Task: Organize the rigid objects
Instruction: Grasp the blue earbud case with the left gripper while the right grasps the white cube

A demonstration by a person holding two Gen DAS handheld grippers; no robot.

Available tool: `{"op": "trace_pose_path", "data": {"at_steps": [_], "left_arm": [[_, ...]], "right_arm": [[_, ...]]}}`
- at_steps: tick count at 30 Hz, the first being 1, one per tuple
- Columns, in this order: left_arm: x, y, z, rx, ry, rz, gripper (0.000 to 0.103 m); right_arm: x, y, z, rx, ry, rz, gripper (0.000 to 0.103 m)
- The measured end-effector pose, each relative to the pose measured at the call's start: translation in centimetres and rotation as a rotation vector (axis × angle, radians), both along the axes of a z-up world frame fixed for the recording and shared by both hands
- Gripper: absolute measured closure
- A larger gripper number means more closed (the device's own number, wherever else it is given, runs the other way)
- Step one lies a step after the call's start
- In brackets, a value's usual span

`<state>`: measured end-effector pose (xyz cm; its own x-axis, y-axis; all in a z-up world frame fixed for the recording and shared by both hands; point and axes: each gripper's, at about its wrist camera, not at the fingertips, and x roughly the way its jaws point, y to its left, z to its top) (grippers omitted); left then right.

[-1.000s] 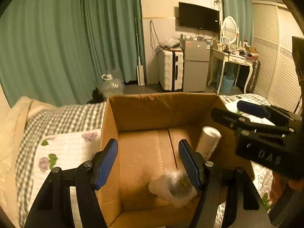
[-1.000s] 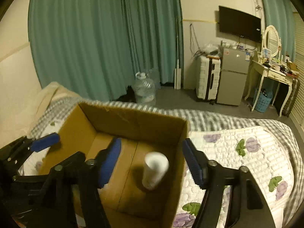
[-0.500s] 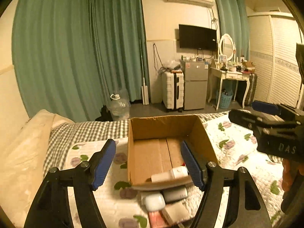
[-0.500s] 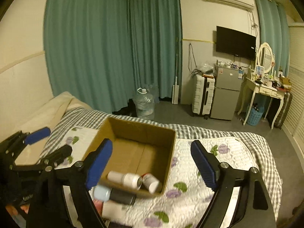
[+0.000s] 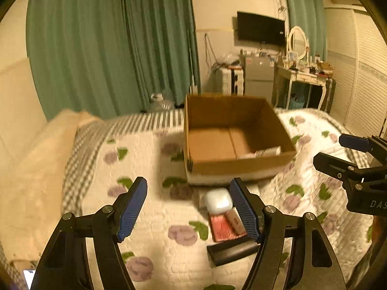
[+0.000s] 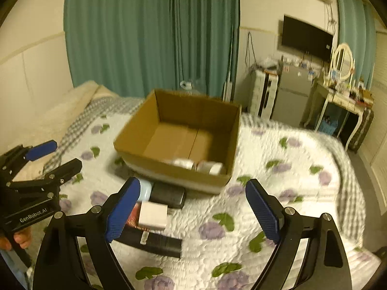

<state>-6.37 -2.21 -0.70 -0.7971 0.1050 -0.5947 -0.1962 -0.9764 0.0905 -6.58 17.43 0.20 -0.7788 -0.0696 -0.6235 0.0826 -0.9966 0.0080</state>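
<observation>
An open cardboard box stands on the quilted bed; white bottles lie inside at its near wall. In front of the box lie a white earbud case, a red packet, a small white box, a dark flat case and a long black object. My left gripper is open and empty above the bed, near these items. My right gripper is open and empty, hovering over them too.
The floral quilt covers the bed, with a beige pillow at left. Green curtains, a water jug, a suitcase, a small fridge and a dressing table stand beyond the bed.
Both grippers have pulled back and up from inside the box. The bottles now lie in the box, and loose items in front of it have come into view.
</observation>
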Motion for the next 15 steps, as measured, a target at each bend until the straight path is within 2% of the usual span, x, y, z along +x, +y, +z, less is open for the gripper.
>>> {"op": "trace_pose_path", "data": {"at_steps": [8,15], "left_arm": [[-0.9,-1.3,-5.8,-0.034,-0.094,0.052,0.029],[-2.1,-1.8,-7.8,-0.029,-0.155,0.081,0.029]], "right_arm": [[-3.0,-2.6,-8.1,-0.031,-0.185,0.055,0.014],[-5.8,-5.0,-13.4,-0.054,-0.295,0.086,0.015]]}}
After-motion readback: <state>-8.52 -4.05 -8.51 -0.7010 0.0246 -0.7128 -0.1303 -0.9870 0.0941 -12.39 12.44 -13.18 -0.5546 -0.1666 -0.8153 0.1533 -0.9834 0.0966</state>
